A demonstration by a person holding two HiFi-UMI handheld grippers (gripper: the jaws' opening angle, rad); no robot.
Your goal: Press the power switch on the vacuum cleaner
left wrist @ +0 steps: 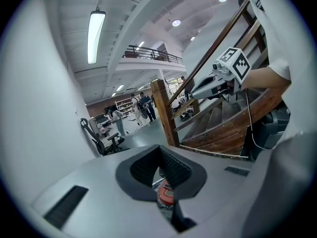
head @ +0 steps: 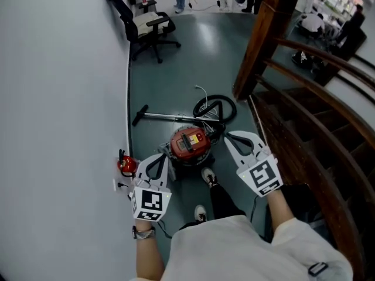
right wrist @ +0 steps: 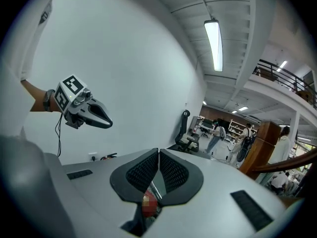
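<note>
While the red vacuum cleaner sat on the floor, the left tool hung just left of it and the right tool just right of it. Each tool's jaws were closed together and empty. The black hose lay coiled just behind the vacuum cleaner.

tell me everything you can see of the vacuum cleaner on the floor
The vacuum cleaner is a canister type: round red top with a darker panel, black lower body, plastic by its look. A black hose loops behind it, and a shiny metal wand runs left to a dark floor nozzle. It sits upright on the dark teal floor, between the white wall and the wooden stair post. Nothing else visibly touches it.
</note>
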